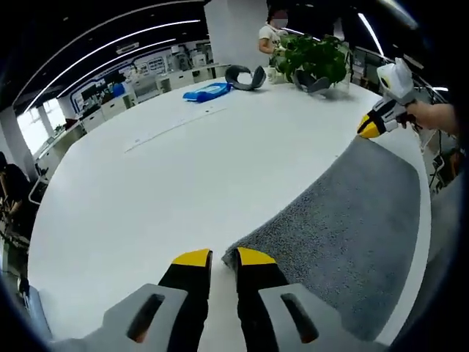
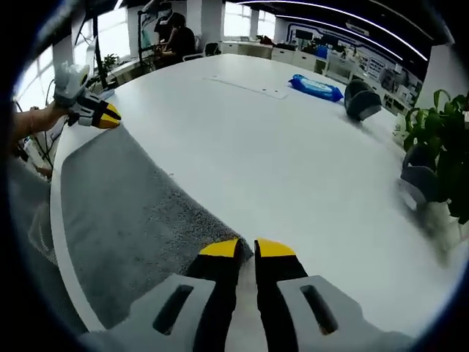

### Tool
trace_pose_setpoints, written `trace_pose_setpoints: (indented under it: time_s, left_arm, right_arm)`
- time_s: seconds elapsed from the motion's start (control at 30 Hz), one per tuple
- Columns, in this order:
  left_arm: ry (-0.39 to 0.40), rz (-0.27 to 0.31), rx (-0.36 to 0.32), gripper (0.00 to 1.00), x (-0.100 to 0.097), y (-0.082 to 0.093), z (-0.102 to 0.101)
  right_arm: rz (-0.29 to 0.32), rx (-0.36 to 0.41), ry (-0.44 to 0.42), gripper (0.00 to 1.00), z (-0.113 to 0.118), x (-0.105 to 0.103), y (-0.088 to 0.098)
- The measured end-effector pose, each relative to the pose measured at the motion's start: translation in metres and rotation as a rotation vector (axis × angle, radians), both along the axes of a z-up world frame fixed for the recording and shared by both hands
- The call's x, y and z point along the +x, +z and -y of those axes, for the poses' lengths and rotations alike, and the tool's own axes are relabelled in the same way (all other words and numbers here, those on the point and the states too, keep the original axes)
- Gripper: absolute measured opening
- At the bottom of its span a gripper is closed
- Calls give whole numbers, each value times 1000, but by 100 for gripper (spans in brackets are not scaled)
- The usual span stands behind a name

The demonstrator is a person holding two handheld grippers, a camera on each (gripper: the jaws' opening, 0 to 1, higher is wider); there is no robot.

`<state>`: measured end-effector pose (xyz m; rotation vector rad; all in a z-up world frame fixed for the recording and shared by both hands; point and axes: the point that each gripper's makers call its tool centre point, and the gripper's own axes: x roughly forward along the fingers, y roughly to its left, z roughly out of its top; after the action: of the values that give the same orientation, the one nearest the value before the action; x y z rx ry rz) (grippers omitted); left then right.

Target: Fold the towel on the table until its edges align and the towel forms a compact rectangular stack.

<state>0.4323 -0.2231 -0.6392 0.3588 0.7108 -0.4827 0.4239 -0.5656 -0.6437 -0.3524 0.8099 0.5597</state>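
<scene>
Grey towel [image 1: 352, 220] lies flat along the near edge of the table [image 1: 161, 176], long axis running gripper to gripper; each sits at one far corner. Left gripper [image 1: 223, 258] and right gripper [image 2: 246, 249] both show jaws slightly parted, straddling the corner; whether cloth is pinched, I cannot tell.

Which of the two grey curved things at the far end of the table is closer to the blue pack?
The grey curved thing lying beside the blue pack; the other grey one sits by the potted plant.

Open office around a large white table [image 1: 146, 191]. Linear ceiling lights [image 1: 124, 48] overhead; bright windows [image 2: 110, 29] beyond the table's far edge. Desks [image 1: 139, 84] line the room behind it.
</scene>
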Motion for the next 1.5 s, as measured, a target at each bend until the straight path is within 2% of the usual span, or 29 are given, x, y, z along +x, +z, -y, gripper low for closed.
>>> trace_pose_setpoints:
  time_s: [0.07,0.1,0.17,0.23,0.27,0.37,0.47,0.57,0.67,0.73,0.77,0.8,0.87,0.93,0.97,1.07,1.13,1.17,1.2,1.23,1.4,1.5]
  left_arm:
    - [23,21,12,15,-1,6,-3]
    - [30,33,21,15,-1,9,-4]
    - [19,53,35,15,-6,19,3]
    - [-52,81,23,15,-13,30,25]
    - [-106,89,26,15,-19,34,40]
    - [-227,80,12,14,-38,39,82]
    - [-337,59,-31,9,-60,42,127]
    - [-488,26,-30,1,-89,37,171]
    - [-571,-32,-58,0,-116,28,202]
    - [-624,-40,-41,0,-129,21,216]
    - [-645,-40,-25,0,-134,18,220]
    - [-669,-44,-14,0,-141,14,227]
    - [-694,-46,8,0,-148,8,233]
    - [-709,-48,51,0,-153,2,234]
    - [-729,-22,91,0,-155,0,235]
    - [-773,4,172,0,-159,-7,232]
    - [-802,29,195,0,-162,-10,232]
    - [-812,43,205,0,-163,-9,232]
    - [-822,49,222,0,-163,-10,231]
    - [-833,54,235,0,-163,-10,231]
    - [-911,97,315,0,-165,-11,232]
    - [-934,110,356,0,-167,-12,231]
  right_arm:
    - [22,-15,-21,6,7,0,5]
    - [85,-36,-25,2,12,5,14]
    - [105,-2,-41,0,14,3,23]
    - [112,43,-31,0,10,2,29]
    - [116,40,-31,0,11,0,32]
    - [136,40,-3,0,4,0,37]
    - [130,87,15,0,-8,0,43]
    - [115,156,111,0,-38,-5,47]
    - [73,177,244,0,-68,-18,41]
    - [57,179,312,0,-86,-25,37]
    - [53,183,317,0,-89,-26,36]
    - [17,213,355,0,-104,-32,32]
    - [-24,210,396,0,-116,-38,25]
    - [-24,184,441,0,-126,-40,20]
    - [-28,159,472,0,-133,-43,15]
    - [-42,140,520,0,-146,-50,6]
    - [-56,48,542,0,-141,-52,-9]
    - [-26,5,576,0,-139,-51,-13]
    - [13,27,590,0,-144,-50,-10]
    - [-10,41,563,0,-141,-52,-9]
    - [-13,89,512,0,-135,-51,-9]
    - [-11,90,507,0,-135,-51,-9]
